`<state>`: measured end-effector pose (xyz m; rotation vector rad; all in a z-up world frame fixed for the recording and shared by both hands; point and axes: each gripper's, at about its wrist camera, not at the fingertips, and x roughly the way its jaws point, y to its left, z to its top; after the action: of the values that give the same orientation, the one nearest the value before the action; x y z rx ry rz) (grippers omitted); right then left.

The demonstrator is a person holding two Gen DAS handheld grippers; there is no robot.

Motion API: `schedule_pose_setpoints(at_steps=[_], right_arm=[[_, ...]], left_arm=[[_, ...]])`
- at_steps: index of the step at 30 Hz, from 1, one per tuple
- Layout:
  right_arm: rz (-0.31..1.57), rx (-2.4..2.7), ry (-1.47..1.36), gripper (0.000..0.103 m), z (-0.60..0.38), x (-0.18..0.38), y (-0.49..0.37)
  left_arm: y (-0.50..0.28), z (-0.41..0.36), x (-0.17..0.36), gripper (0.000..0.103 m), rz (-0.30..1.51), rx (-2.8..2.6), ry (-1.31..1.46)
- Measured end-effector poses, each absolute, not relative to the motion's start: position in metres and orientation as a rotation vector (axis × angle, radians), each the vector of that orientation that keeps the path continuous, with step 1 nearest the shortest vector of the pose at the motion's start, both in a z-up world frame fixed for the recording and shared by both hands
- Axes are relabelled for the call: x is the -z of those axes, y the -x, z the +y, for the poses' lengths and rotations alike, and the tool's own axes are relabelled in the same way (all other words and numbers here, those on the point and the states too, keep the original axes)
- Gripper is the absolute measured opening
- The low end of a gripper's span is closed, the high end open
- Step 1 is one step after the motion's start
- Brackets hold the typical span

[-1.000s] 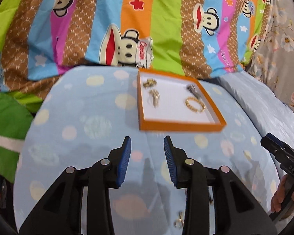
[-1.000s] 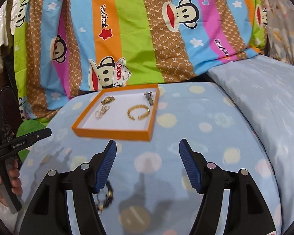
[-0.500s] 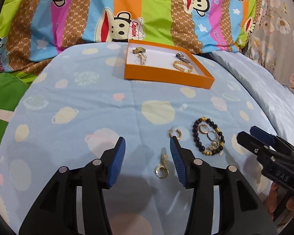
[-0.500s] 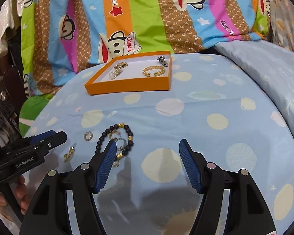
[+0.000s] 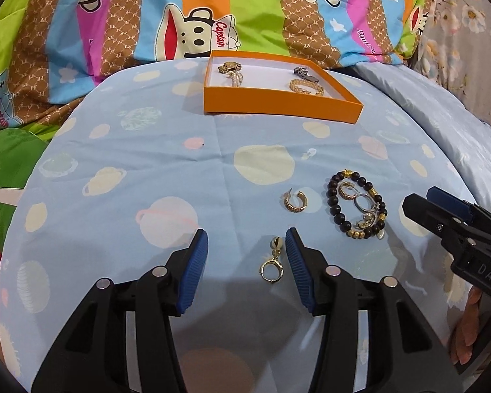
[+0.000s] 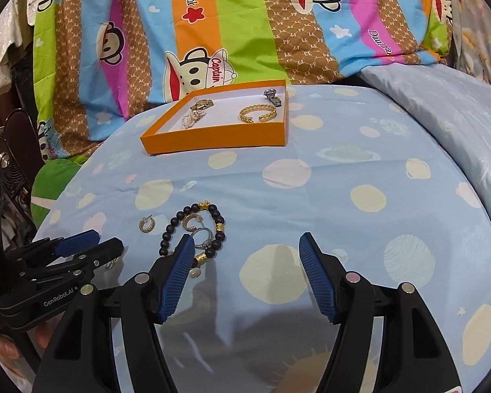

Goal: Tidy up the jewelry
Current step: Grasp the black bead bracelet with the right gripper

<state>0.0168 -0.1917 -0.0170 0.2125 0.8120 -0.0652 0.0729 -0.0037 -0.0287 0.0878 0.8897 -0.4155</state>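
Note:
An orange tray (image 5: 278, 108) (image 6: 212, 137) at the far side of the blue bedsheet holds a gold bangle (image 5: 306, 86) (image 6: 257, 113), a gold watch (image 5: 229, 66), a pearl piece (image 6: 191, 119) and a silver piece (image 6: 271, 95). Loose on the sheet lie a gold drop earring (image 5: 272, 260), a gold hoop earring (image 5: 294, 201) (image 6: 146, 224) and a dark bead bracelet (image 5: 356, 208) (image 6: 193, 229) with small hoops inside. My left gripper (image 5: 247, 245) is open, the drop earring lying between its fingers. My right gripper (image 6: 245, 252) is open and empty, just right of the bracelet.
A striped cartoon-monkey blanket (image 5: 212, 16) is piled behind the tray. A pale blue pillow (image 6: 442, 104) lies at the right. A green cushion (image 5: 6, 163) and a fan (image 6: 3, 160) are off the left edge. The sheet falls away at both sides.
Both grippers have pulled back from the tray toward the near side of the sheet and lowered. The loose jewelry came into view, and the drop earring now lies between my left fingers.

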Motion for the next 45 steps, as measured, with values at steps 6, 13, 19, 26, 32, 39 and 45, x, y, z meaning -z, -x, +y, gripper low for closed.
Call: schedule_pose_setpoints(at_steps=[6,13,19,26,32,39,45], right_arm=[[0.816,0.065,-0.21,0.065,-0.191,0.017,-0.016],[0.802,0.032,-0.273,0.06,-0.198,0.004,-0.02],[0.848,0.038,-0.185,0.037,-0.186,0.003,-0.048],[0.914,0.035,-0.203,0.031,-0.189,0.027,-0.059],[0.935,0.029,-0.172,0.031,-0.182,0.034,-0.067],[0.935,0.03,-0.111,0.013,-0.172,0.035,-0.069],[0.914,0.029,-0.104,0.007,-0.17,0.031,-0.066]], left_arm=[[-0.072,-0.002,0.029,0.048,0.893,0.416,-0.087],[-0.065,0.006,0.029,0.048,0.894,0.434,-0.074],[-0.057,0.011,0.03,0.049,0.893,0.469,-0.065],[-0.056,0.007,0.03,0.051,0.892,0.483,-0.083],[-0.055,0.003,0.03,0.052,0.893,0.493,-0.098],[-0.056,0.002,0.03,0.054,0.893,0.495,-0.103],[-0.056,0.002,0.03,0.054,0.894,0.498,-0.102]])
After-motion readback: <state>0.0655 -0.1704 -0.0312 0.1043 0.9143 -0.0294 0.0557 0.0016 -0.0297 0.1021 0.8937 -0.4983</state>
